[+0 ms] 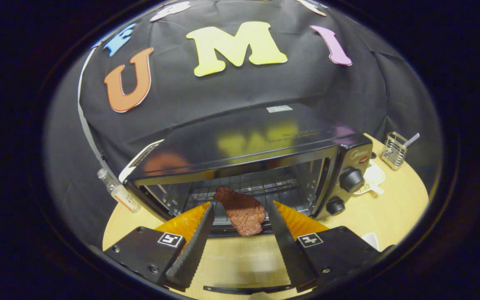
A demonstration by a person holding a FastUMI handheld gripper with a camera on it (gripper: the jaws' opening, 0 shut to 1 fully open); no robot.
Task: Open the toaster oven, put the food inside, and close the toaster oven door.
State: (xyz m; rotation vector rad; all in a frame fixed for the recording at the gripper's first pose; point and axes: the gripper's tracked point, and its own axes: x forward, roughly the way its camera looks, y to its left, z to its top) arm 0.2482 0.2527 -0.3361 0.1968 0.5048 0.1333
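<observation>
Gripper view: steak (242, 211) between spread jaws.

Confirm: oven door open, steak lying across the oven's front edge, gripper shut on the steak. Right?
Not quite. In the gripper view the gripper is open, its fingers apart on either side of the steak without pressing it. The toaster oven door is open, and the steak lies across its front edge.

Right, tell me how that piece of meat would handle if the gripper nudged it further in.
The meat looks flat and thin, so probably floppy. It lies partly over the toaster oven front edge, so a push might bend or drag it on the rack. The gripper is open, fingers either side of it.
</observation>
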